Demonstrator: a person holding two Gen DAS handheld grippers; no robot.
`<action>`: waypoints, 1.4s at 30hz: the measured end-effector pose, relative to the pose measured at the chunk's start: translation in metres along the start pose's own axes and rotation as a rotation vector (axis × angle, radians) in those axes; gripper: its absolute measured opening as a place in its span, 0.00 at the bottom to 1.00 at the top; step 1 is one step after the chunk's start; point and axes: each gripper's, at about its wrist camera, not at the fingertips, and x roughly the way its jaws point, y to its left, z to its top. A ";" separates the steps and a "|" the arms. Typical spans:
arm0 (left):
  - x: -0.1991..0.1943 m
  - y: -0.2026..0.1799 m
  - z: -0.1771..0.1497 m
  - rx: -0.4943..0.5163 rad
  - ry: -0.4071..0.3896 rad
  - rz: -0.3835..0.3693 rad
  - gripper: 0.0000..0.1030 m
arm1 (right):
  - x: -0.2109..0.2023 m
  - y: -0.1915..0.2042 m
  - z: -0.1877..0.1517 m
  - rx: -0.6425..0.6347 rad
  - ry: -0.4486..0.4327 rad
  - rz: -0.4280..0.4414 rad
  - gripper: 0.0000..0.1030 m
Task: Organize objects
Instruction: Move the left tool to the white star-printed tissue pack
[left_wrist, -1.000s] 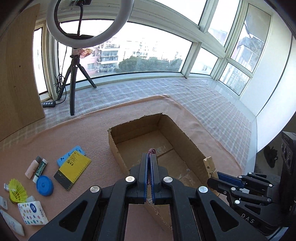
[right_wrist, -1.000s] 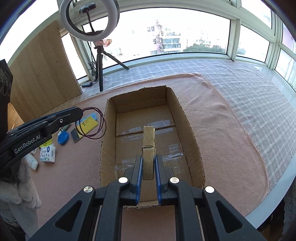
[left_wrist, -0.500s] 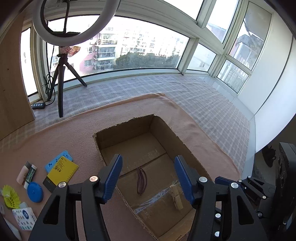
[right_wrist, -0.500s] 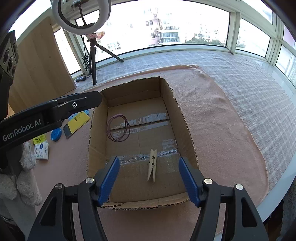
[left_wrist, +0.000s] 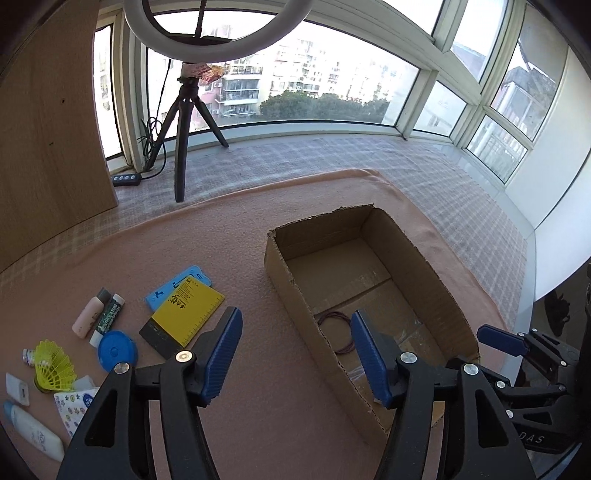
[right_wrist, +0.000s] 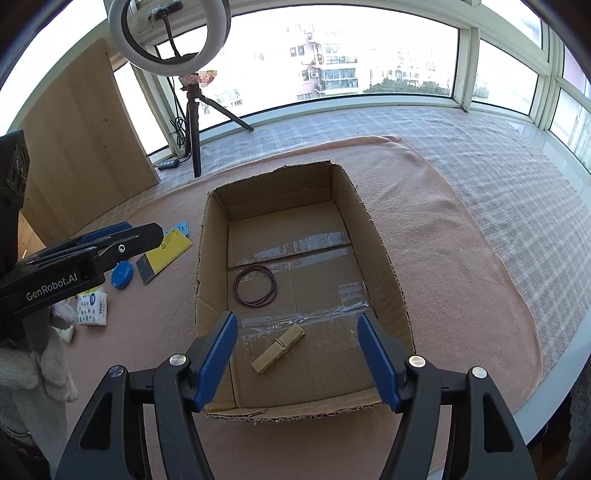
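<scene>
Left tool (left_wrist: 295, 350) and right tool (right_wrist: 297, 354) both just opening wide, holding nothing; hair ties (right_wrist: 255, 285) and clothespin (right_wrist: 277, 348) now lying inside box (right_wrist: 373, 229), leaving clutter at nine o'clock still waiting, probably yellow card (left_wrist: 186, 314) next

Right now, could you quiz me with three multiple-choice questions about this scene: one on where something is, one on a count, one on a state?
1. Where does the wooden clothespin lie?
A. on the pink cloth
B. in the cardboard box
C. in a claw

2. How many things lie in the box?
A. two
B. four
C. none

3. How is the right claw?
A. shut on the clothespin
B. shut, empty
C. open, empty

Answers:
1 B: it rests on the box floor.
2 A: only the clothespin and the cord loop.
3 C: its blue pads stand apart, clear of the clothespin.
</scene>
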 end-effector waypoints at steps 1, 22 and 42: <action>-0.001 0.006 -0.002 -0.005 0.005 0.013 0.63 | 0.000 0.003 0.000 -0.001 0.000 0.004 0.62; -0.037 0.201 -0.053 -0.335 0.117 0.221 0.62 | 0.003 0.062 -0.010 -0.045 0.000 0.069 0.62; -0.015 0.239 -0.072 -0.405 0.183 0.222 0.50 | 0.000 0.080 -0.015 -0.055 0.000 0.070 0.62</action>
